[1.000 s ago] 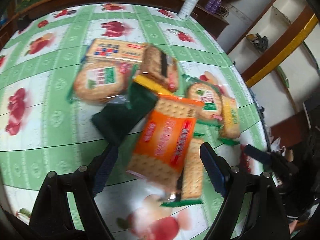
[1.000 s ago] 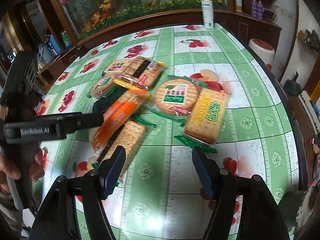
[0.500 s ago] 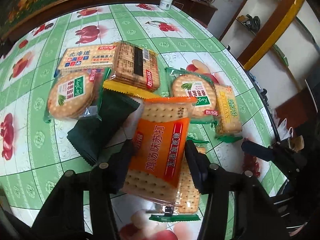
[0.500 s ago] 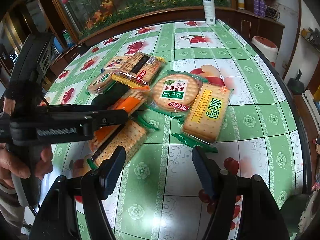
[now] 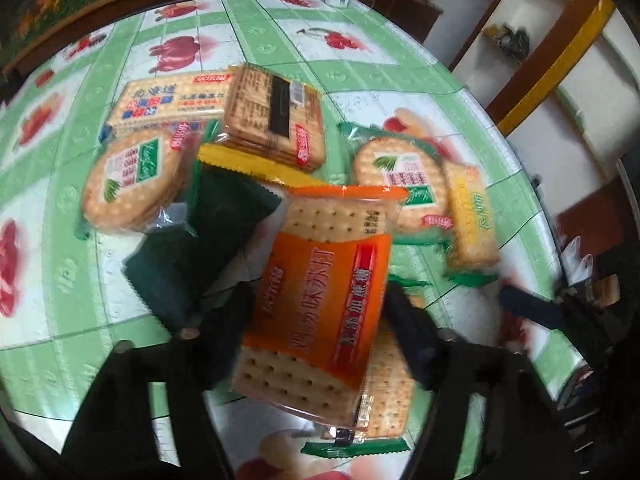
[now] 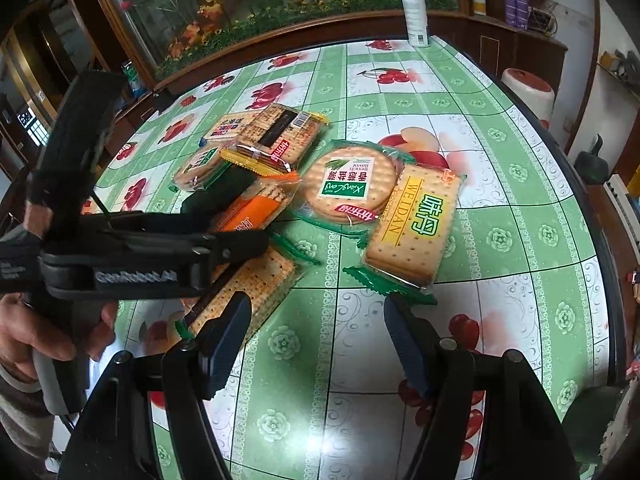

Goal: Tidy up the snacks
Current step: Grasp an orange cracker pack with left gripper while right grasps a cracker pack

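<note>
Several cracker packs lie heaped on the fruit-print tablecloth. An orange cracker pack sits between the fingers of my left gripper; both pads touch its sides and its near end is tilted up, while the jaws are opening slightly. Under it lies a green-ended square cracker pack. Beside it are a dark green pack, two round cracker packs and a yellow WEIDAN pack. My right gripper hangs open over bare cloth in front of the heap.
A brown-printed square pack and a long blue-labelled pack lie at the back of the heap. A white spray bottle stands at the far table edge. A red-topped stool is beyond the right rim. A hand holds the left gripper.
The left gripper came down and forward and its jaws closed in on the orange pack, which now stands tilted up between them. The right gripper kept still.
</note>
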`<act>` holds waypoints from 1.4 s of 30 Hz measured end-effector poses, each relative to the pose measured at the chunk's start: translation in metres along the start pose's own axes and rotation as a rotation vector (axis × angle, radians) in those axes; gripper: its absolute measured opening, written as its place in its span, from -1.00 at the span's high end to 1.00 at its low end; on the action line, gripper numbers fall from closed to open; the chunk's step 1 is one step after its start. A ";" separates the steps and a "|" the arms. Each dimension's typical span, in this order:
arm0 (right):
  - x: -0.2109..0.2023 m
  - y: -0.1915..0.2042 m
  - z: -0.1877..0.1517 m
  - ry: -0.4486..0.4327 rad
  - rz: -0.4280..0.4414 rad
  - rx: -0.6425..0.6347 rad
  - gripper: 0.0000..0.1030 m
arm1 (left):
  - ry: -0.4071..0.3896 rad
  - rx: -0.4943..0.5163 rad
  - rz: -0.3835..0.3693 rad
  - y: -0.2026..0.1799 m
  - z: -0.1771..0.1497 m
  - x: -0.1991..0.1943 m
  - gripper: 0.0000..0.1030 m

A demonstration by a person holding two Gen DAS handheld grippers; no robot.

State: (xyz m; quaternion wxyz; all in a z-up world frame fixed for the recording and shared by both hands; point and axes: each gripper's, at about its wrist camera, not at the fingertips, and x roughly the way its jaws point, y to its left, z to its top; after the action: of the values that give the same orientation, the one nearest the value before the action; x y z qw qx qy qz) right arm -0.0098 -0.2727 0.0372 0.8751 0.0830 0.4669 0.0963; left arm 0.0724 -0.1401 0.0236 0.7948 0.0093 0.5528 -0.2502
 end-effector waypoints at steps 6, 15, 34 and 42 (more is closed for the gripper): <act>0.002 0.011 -0.001 0.008 0.008 -0.006 -0.34 | -0.049 0.008 0.079 0.005 -0.010 -0.015 -0.12; 0.040 0.046 0.004 0.085 -0.003 -0.035 -0.34 | -0.149 -0.070 0.191 0.044 -0.043 -0.064 -0.12; 0.034 0.101 -0.006 0.040 -0.045 -0.213 0.06 | -0.228 -0.186 0.242 0.087 -0.122 -0.117 -0.12; 0.027 0.159 0.001 0.017 0.055 -0.301 0.06 | -0.270 -0.223 0.279 0.107 -0.146 -0.150 -0.12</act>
State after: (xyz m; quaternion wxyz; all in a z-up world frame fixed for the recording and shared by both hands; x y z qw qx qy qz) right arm -0.0088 -0.1125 0.0534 0.8708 -0.0373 0.4520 0.1899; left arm -0.0506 0.0545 0.0716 0.8846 -0.0357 0.4590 -0.0742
